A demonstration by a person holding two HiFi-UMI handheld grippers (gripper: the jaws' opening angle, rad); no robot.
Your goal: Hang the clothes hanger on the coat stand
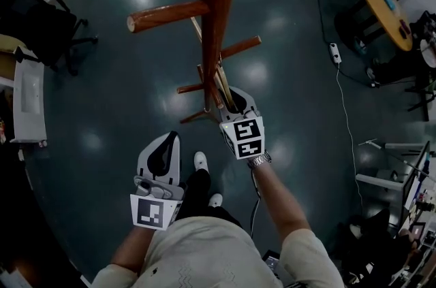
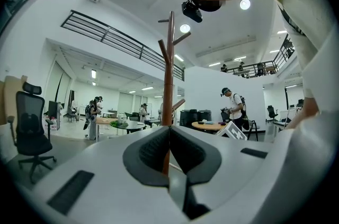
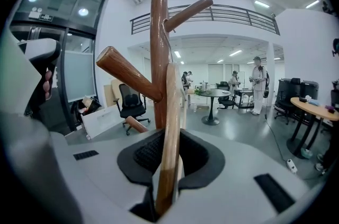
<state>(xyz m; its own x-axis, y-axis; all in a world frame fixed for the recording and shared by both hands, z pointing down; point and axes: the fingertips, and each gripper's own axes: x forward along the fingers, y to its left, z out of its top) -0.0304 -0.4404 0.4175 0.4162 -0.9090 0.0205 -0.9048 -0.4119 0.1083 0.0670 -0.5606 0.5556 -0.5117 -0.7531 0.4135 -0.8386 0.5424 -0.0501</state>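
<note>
Right gripper (image 3: 168, 150) clamps the clothes hanger (image 3: 172, 106); left gripper (image 2: 169, 135) shows closed only in its own view.

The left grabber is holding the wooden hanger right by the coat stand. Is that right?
Not quite. It is the right gripper that is holding the wooden hanger by the coat stand. The right gripper view shows its jaws closed on the hanger. The left gripper has its jaws shut with nothing between them.

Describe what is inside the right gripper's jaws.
A wooden hanger stands clamped between the jaws; its lower end is covered by them. Behind it rises the coat stand.
</note>
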